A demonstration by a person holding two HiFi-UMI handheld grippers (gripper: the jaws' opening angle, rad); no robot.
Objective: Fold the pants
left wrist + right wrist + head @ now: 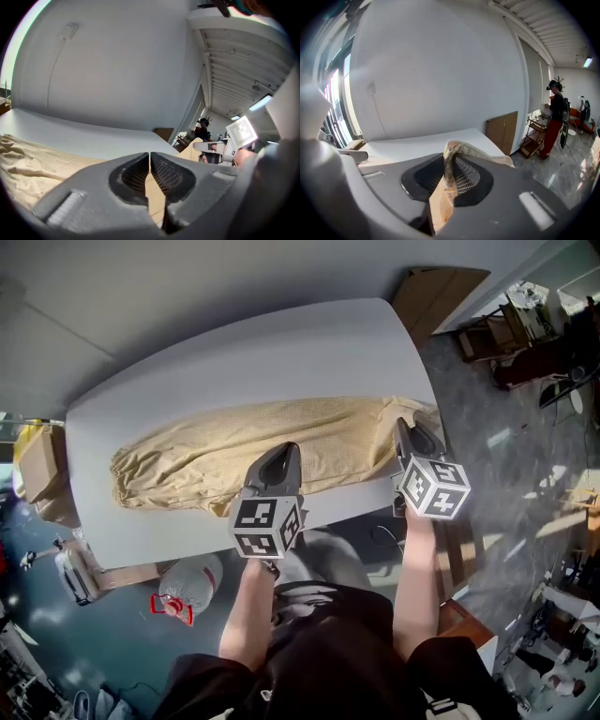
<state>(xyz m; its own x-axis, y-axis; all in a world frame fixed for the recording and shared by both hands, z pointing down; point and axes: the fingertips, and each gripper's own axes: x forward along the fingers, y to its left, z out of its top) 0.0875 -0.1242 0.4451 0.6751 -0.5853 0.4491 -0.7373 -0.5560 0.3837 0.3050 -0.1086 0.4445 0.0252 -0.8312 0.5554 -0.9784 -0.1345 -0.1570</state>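
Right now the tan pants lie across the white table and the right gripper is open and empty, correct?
No. The pants do lie across the white table, but the right gripper is shut on a fold of their fabric, as the right gripper view shows.

The pants (216, 460) lie lengthwise across the table (281, 352).

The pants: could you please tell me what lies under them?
The white table shows beside the tan pants; whatever lies directly beneath is covered by the cloth.
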